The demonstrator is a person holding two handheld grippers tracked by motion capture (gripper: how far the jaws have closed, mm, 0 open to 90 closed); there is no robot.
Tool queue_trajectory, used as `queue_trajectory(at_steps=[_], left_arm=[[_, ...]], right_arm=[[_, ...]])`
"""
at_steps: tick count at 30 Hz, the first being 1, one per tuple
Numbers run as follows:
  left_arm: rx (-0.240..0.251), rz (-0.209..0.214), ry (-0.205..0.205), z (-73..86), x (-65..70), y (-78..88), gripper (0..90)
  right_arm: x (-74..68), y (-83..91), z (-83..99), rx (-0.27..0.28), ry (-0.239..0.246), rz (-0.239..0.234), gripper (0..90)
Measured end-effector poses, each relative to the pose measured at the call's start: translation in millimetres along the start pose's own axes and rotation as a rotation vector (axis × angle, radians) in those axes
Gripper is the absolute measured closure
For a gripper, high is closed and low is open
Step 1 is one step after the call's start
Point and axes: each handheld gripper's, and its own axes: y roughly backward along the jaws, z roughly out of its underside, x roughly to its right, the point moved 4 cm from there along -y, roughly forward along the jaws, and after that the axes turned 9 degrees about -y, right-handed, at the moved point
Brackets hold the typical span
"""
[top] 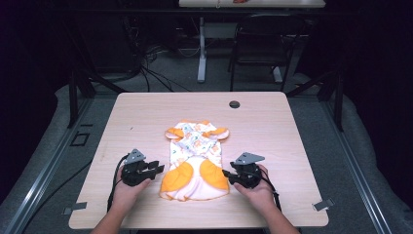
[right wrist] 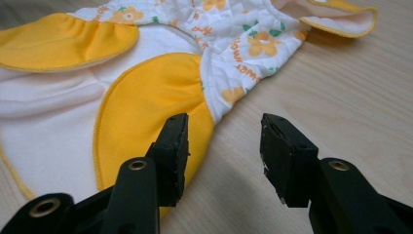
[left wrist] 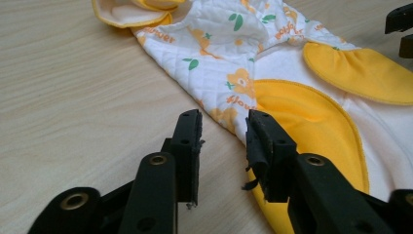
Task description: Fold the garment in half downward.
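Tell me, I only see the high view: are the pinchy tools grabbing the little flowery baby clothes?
Observer: No. The left tool stands open at the edge of the white quilted garment with orange flowers, gripping nothing.
Operator: And the other one?
Observer: The right tool is open too; one jaw hangs over a yellow fabric panel, the other over the pale wooden table.
Operator: Is there writing on the cloth?
Observer: Yes, small orange words beside the flowers; they look like "flower".
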Motion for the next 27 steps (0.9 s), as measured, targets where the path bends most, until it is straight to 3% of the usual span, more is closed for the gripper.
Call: queue_trajectory(at_steps=[2,3,4,6,7,8,9,10,13,16,17,18,20,22,27], left_arm=[[-0.002,0.007,-0.009,-1.6,2.0,-1.0,68.7],[-0.004,0.012,-0.035,-4.8,5.0,-2.7,69.5],[-0.004,0.012,-0.035,-4.8,5.0,-2.7,69.7],[-0.009,0.01,-0.082,-8.2,11.9,-5.2,70.3],[-0.009,0.01,-0.082,-8.2,11.9,-5.2,71.0],[-0.017,0.004,-0.115,-9.1,16.3,-5.0,72.3],[-0.017,0.004,-0.115,-9.1,16.3,-5.0,73.3],[-0.02,0.004,-0.125,-9.9,19.0,-4.8,74.2],[-0.021,0.0,-0.135,-10.2,22.3,-5.3,77.1],[-0.017,0.001,-0.155,-10.5,24.6,-3.4,79.2],[-0.014,0.004,-0.16,-10.7,24.9,-2.2,79.2],[-0.005,0.006,-0.158,-10.8,25.7,-0.9,80.0],[0.005,0.005,-0.151,-10.1,25.2,2.4,80.1],[0.006,0.009,-0.143,-10.6,23.9,3.3,81.8],[0.015,0.009,-0.128,-15.2,25.5,2.7,83.9]], right_arm=[[-1.1,0.2,-0.2,-0.001,0.015,0.01,54.4],[-2.0,-0.3,-0.5,0.001,0.016,0.001,58.1],[-3.8,-0.9,-1.2,-0.001,0.011,-0.025,60.3],[-7.0,-1.0,-3.6,0.003,0.017,-0.046,63.6],[-7.0,-1.0,-3.6,0.003,0.017,-0.046,63.6],[-10.2,-1.5,-5.4,0.013,0.023,-0.052,67.7],[-10.2,-1.5,-5.4,0.013,0.023,-0.052,67.7],[-13.3,-4.4,-6.0,0.007,0.032,-0.059,75.8],[-20.1,-6.9,-8.3,0.005,0.057,-0.05,86.6],[-30.5,-5.6,-10.9,0.001,0.089,-0.066,89.6],[-30.5,-5.6,-10.9,0.001,0.089,-0.066,89.6],[-36.3,-5.7,-10.6,-0.004,0.128,-0.067,89.6],[-40.9,-6.0,-10.4,-0.01,0.16,-0.056,89.3],[-43.9,-7.6,-11.5,-0.011,0.158,-0.08,89.3],[-45.3,-9.1,-16.1,-0.016,0.137,-0.09,89.7]])
